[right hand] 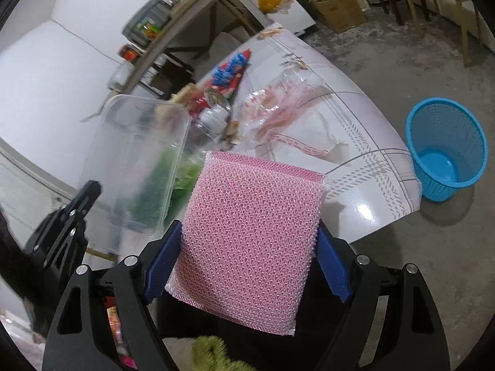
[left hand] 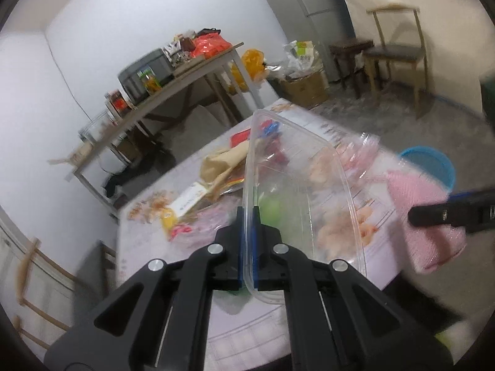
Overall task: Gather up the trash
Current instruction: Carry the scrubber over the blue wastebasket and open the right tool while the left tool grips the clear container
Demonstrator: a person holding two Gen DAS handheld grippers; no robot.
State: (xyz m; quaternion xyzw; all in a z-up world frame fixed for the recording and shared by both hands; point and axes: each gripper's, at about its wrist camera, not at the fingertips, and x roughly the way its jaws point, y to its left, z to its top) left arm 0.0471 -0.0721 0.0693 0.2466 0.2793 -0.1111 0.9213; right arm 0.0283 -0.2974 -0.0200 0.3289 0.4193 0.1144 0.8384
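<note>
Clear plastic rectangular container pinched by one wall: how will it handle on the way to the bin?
The clear plastic rectangular container is probably light: a pinch on one thin wall by the left gripper carries it. Held at one edge, it will likely flex and swing. Smooth plastic may slip between the shut jaws, so move gently.

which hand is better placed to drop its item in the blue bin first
Right, probably. The right gripper holds the pink scouring pad on the blue bin's side; the left gripper, clamping the clear container, sits farther away.
</note>
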